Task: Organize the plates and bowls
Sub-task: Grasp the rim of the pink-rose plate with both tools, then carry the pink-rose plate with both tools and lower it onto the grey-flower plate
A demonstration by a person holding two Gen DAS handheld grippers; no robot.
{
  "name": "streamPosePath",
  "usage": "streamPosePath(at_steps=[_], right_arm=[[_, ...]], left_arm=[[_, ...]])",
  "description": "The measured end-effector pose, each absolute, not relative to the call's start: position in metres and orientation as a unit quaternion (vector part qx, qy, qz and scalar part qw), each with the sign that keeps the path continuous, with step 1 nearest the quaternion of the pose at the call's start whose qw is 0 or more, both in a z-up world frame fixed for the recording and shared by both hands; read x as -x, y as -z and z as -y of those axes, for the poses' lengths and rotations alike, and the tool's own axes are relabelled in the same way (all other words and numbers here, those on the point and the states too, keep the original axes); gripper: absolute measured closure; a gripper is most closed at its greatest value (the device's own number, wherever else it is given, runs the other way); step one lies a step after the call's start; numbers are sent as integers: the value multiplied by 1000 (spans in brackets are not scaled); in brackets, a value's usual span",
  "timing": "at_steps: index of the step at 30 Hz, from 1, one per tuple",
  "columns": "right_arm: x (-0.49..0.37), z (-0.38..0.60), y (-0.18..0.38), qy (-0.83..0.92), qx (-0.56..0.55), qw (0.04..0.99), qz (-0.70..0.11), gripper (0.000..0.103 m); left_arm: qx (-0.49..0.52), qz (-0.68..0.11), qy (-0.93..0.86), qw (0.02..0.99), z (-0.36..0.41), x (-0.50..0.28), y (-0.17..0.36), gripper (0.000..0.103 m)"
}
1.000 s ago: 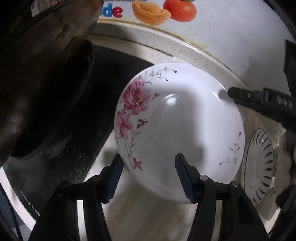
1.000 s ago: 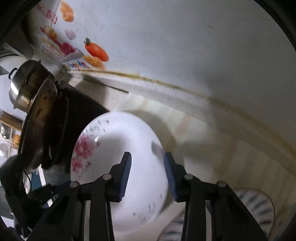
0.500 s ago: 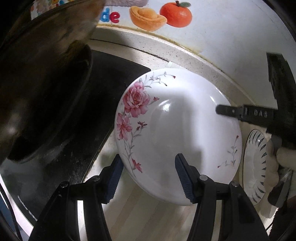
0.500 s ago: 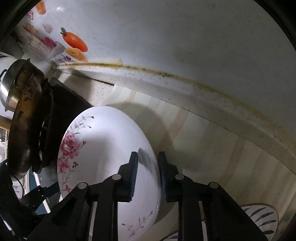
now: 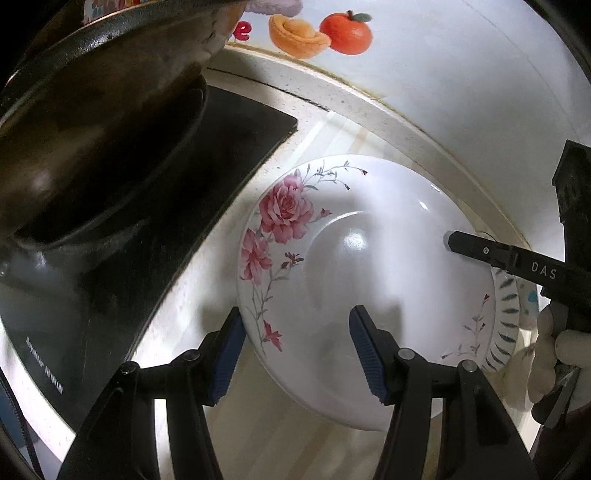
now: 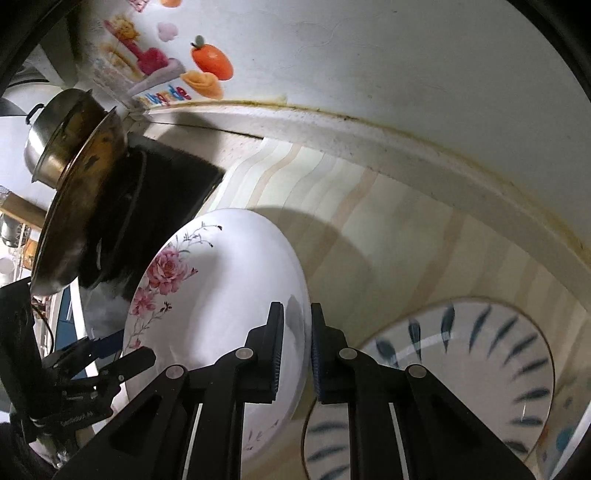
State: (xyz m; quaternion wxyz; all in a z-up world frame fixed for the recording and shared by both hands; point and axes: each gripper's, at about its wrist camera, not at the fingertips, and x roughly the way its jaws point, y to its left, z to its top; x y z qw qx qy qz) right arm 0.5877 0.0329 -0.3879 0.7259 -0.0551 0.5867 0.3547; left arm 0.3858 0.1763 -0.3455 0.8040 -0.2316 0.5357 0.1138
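Observation:
A white plate with pink roses (image 5: 369,266) sits tilted on the striped counter, its right edge raised over a blue-leaf plate (image 5: 506,314). My right gripper (image 6: 297,343) is shut on the floral plate (image 6: 221,314) at its right rim, one pad on each face. One of its fingers (image 5: 476,251) shows in the left wrist view. My left gripper (image 5: 297,354) is open and straddles the plate's near-left rim without pressing. The blue-leaf plate (image 6: 461,369) lies flat to the right, partly under the floral one.
A dark wok (image 5: 92,129) stands on the black cooktop (image 5: 207,177) just left of the plates. A steel pot (image 6: 55,122) is behind it. The white wall with fruit stickers (image 5: 343,33) borders the counter at the back. A gloved hand (image 5: 554,350) holds the right tool.
The right jaws have closed onto the floral plate's rim. The plate now overlaps the blue-leaf plate and sits lower and further right in the left wrist view.

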Motion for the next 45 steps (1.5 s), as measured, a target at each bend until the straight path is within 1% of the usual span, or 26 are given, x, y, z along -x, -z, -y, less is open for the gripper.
streamPosePath(at_steps=[3,11,18,23,30,39,45], right_arm=[[-576,-18,377,-353,48,731,-582,88],[-529,36,333,-345,10,755,-558,88],[-469,109,302,-314,-41,776,-546,88],[-421,174,291,-284,-80,786,-542,88],[-355,258,290,-253,-106,796,-540,88],[-306,327,335,-216,-121,785,-568,88],[-304,339,365,-201,-127,775,-585,88]], left_arm=[[230,-530,-108,809,-169,-378,335,48],[202,-510,-74,833,-145,-362,284,48],[159,-507,-23,847,-95,-339,246,48],[137,-516,13,846,-47,-324,236,48],[121,-542,54,830,12,-304,249,48],[82,-574,73,812,64,-303,287,48],[55,-594,72,799,86,-306,308,48]])
